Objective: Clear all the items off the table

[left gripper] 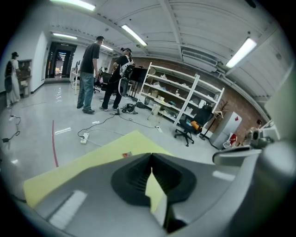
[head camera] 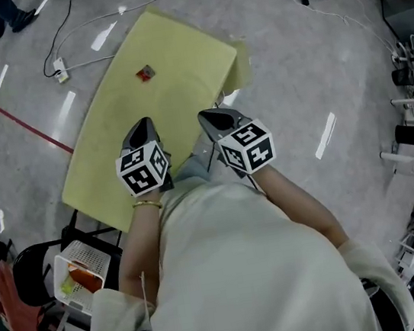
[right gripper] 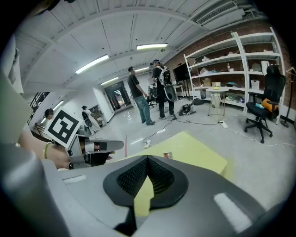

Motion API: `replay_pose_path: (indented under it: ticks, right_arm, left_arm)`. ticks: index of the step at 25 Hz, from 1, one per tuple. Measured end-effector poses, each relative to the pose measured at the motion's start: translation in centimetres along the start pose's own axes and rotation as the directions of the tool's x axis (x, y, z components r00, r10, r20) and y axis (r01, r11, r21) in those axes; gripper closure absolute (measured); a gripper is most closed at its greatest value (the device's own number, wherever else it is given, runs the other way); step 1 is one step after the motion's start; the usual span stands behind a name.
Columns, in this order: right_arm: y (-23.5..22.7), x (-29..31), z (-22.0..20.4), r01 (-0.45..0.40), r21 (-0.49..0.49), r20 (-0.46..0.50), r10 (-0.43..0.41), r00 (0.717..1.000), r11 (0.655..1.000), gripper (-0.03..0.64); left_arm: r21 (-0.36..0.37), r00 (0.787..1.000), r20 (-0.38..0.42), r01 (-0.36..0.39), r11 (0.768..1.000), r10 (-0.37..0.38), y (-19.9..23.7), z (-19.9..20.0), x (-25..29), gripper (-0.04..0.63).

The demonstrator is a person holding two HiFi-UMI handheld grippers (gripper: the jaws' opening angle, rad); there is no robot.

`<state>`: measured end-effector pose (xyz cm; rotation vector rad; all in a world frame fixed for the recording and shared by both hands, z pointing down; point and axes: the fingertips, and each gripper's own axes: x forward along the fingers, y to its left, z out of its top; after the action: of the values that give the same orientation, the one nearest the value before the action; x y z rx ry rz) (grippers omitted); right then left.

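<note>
A yellow table (head camera: 171,81) stands on the grey floor, with one small red-and-white item (head camera: 145,73) near its far end. That item also shows just past the jaw tips as a small packet (left gripper: 126,154) in the left gripper view and as a small packet (right gripper: 167,155) in the right gripper view. My left gripper (head camera: 143,125) hangs over the table's near part, jaws shut and empty. My right gripper (head camera: 208,117) is beside it over the near right edge, also shut with nothing held. Both point at the far end of the table.
A white basket (head camera: 83,268) holding something orange stands at the lower left by a dark chair. A power strip (head camera: 60,69) with cables and a red tape line (head camera: 32,127) lie on the floor. Several people (left gripper: 88,74) stand far off by shelves (left gripper: 185,99).
</note>
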<state>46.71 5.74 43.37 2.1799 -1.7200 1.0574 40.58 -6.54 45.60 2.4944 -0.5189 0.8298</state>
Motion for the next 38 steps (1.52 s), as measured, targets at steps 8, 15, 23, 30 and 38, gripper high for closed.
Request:
replay_pose_path:
  ticks: [8,15,23,30,38]
  right_arm:
    - [-2.4,2.1,2.9,-0.021,-0.017,-0.002,0.021,1.0,1.0,0.618]
    - [-5.2,3.7,3.5,-0.086,-0.05,-0.057,0.083,0.995,0.995,0.618]
    - [-8.4,7.4,4.4,-0.165,-0.107,-0.126,0.151,0.98,0.981,0.618]
    - [-9.7,12.0,4.4,-0.204,-0.114,-0.161,0.184,0.97,0.972,0.618]
    - [-11.5,17.4,2.7,-0.219,-0.085,-0.208,0.198,0.958,0.972,0.618]
  left_arm:
    - [-0.041,0.999,-0.023,-0.033,0.999,0.032,0.9,1.9,3.1,0.584]
    - [-0.08,0.994,-0.033,-0.104,0.991,0.102,0.8,2.3,5.6,0.584]
    - [-0.136,0.983,-0.043,-0.183,0.974,0.179,1.8,2.3,10.5,0.584]
    - [-0.17,0.968,-0.089,-0.247,0.954,0.235,4.4,0.9,16.0,0.584]
    - [-0.181,0.952,-0.129,-0.299,0.937,0.278,8.7,-1.3,23.1,0.576]
